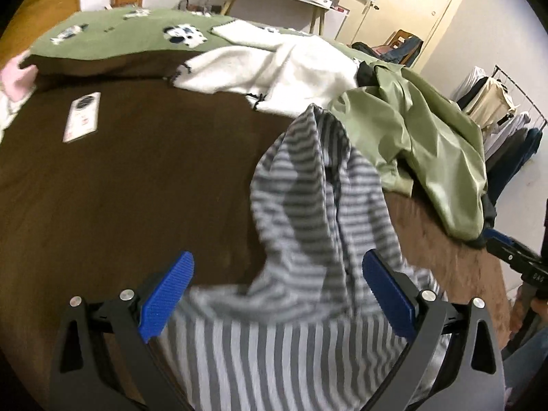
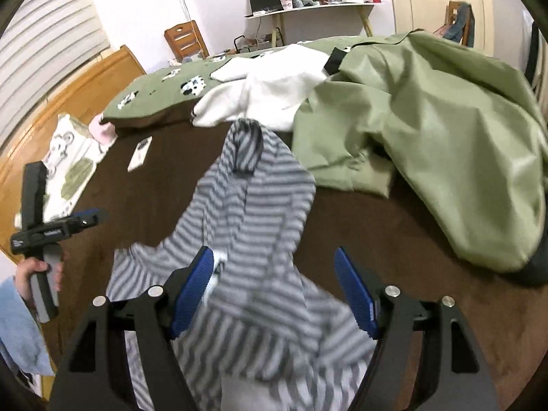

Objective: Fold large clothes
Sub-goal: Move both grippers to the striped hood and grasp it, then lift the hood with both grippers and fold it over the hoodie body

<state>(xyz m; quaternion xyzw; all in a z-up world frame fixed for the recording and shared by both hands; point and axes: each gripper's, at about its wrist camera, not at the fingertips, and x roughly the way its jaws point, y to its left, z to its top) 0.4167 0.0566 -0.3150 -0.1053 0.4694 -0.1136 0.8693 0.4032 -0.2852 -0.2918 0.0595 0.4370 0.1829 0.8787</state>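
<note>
A grey-and-white striped garment (image 1: pixel 308 226) lies crumpled on the brown bed cover (image 1: pixel 137 178); it also shows in the right wrist view (image 2: pixel 250 226). My left gripper (image 1: pixel 277 291) is open, its blue pads either side of the striped cloth and just above it. My right gripper (image 2: pixel 274 287) is open too, over the near part of the same garment. The left gripper shows at the left of the right wrist view (image 2: pixel 92 217), beside the garment's edge. Both views are blurred.
An olive-green jacket (image 2: pixel 428 137) lies heaped at the right, touching the striped garment. A white fleece garment (image 2: pixel 270 99) lies behind. A green cow-print blanket (image 1: pixel 120 37), a white remote (image 1: pixel 82 121), a pillow (image 2: pixel 65 167) and a wooden headboard (image 2: pixel 68 102) are at the left.
</note>
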